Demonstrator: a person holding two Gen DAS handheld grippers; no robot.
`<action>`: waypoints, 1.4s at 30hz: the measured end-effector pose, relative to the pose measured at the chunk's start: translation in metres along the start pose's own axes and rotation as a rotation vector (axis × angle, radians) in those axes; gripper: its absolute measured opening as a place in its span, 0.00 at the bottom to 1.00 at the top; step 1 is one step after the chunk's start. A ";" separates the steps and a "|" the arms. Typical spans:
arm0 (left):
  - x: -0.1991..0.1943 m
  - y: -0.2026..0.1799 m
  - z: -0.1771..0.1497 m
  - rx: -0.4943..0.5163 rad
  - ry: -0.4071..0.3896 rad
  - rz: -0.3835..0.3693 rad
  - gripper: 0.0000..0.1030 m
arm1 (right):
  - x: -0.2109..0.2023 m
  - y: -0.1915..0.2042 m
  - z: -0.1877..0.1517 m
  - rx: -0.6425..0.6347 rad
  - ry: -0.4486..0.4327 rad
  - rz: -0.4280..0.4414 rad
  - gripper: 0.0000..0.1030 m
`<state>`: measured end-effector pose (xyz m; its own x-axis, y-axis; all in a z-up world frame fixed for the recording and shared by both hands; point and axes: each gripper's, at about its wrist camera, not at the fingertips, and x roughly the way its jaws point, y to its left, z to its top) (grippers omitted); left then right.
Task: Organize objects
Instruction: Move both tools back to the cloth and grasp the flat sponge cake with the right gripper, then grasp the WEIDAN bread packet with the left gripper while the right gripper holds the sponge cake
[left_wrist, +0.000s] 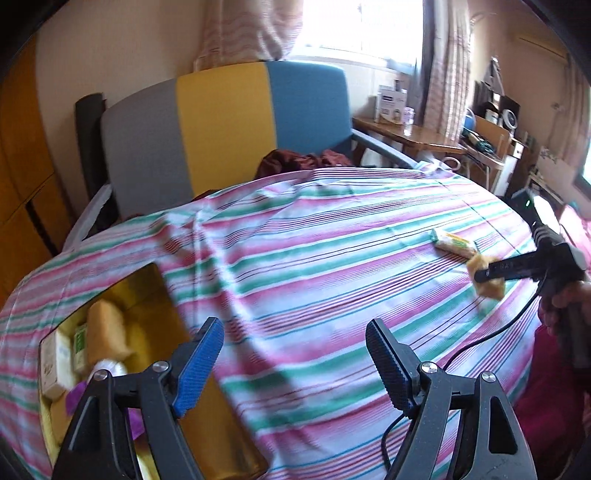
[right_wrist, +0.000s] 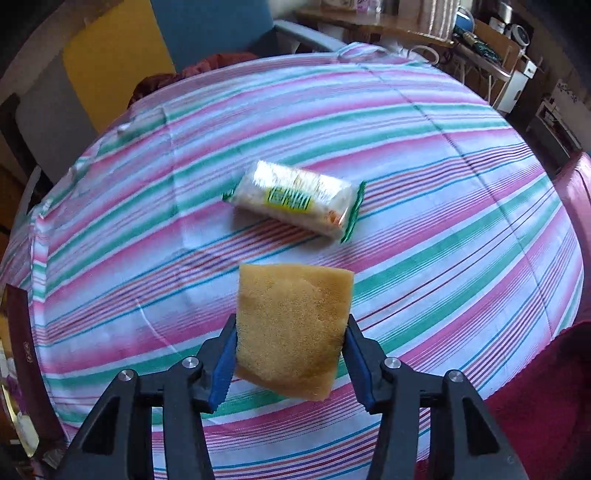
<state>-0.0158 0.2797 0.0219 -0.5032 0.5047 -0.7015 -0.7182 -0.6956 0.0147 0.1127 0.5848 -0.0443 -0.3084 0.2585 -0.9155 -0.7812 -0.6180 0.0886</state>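
— Two views differ how?
— Left one shows a yellow box (left_wrist: 147, 317) at the near left; its hand-held gripper (left_wrist: 295, 354) is spread, empty.
— And the right hand-held gripper (right_wrist: 290, 354)?
— Pinching a porous tan sponge (right_wrist: 291, 325) over the striped surface (right_wrist: 443, 184), near a wrapped packet (right_wrist: 295, 201).

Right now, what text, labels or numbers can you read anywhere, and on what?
None can be read for sure.
Snack pack: yellow and green label, print blurred.
Right gripper: pale marks on the finger, too small to read.
Boxes in the yellow bin: print too blurred.
White box on the far desk: dark heading, unreadable.
Sponge: no text.
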 end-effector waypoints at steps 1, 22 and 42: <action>0.003 -0.006 0.004 0.015 -0.002 -0.010 0.78 | -0.007 -0.007 0.002 0.030 -0.035 -0.001 0.52; 0.143 -0.193 0.081 0.651 0.061 -0.256 0.78 | -0.010 -0.078 0.006 0.442 -0.146 0.226 0.52; 0.223 -0.291 0.089 1.088 0.091 -0.374 0.83 | 0.001 -0.095 0.003 0.519 -0.123 0.316 0.52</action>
<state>0.0375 0.6403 -0.0755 -0.1672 0.5170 -0.8395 -0.8714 0.3208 0.3711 0.1849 0.6458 -0.0525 -0.6042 0.2244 -0.7646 -0.7944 -0.2453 0.5557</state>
